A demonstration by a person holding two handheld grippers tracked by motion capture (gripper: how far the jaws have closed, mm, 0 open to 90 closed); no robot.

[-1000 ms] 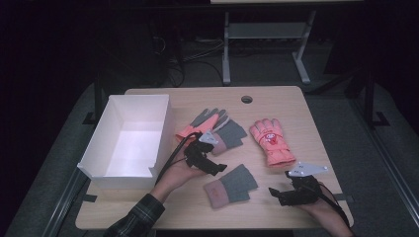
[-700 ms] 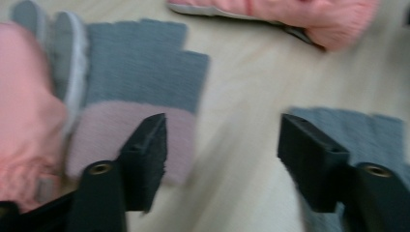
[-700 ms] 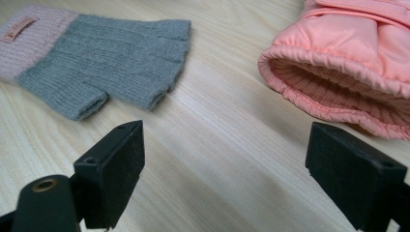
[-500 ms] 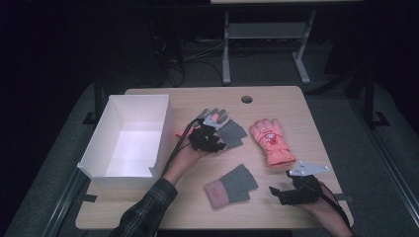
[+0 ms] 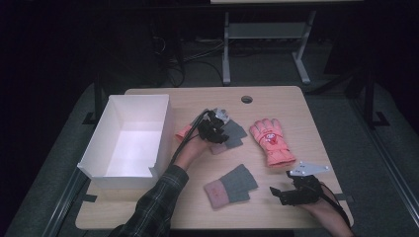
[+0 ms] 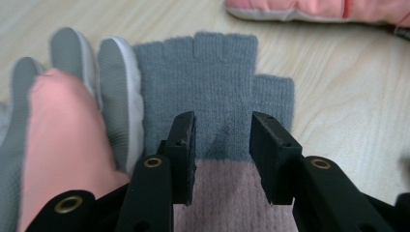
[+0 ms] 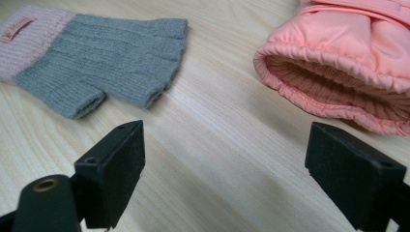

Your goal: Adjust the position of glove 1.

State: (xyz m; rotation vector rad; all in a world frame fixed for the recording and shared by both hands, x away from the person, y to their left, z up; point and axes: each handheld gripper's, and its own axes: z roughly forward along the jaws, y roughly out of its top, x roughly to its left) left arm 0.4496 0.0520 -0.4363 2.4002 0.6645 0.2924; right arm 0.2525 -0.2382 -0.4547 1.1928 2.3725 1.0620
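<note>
A grey knit fingerless glove with a pink cuff (image 6: 217, 77) lies flat at the table's middle (image 5: 236, 132). My left gripper (image 6: 222, 140) stands on it at the seam between grey and pink. Its jaws have just been closing, and a small fold of knit is pinched between the pads. Beside it lies a padded pink glove, grey palm up (image 6: 63, 121). A matching knit glove (image 5: 231, 186) lies nearer the front. My right gripper (image 5: 276, 193) rests open on bare wood (image 7: 232, 169), between that knit glove (image 7: 106, 48) and the cuff of a second pink padded glove (image 7: 338, 63).
A white open box (image 5: 129, 136) stands along the table's left side, close to my left forearm. The second pink padded glove (image 5: 271, 140) lies right of centre. A cable hole (image 5: 246, 99) sits near the table's far edge.
My left hand has moved away from the front of the table onto the far knit glove, and its jaws have narrowed onto the fabric. The right gripper has stayed where it was.
</note>
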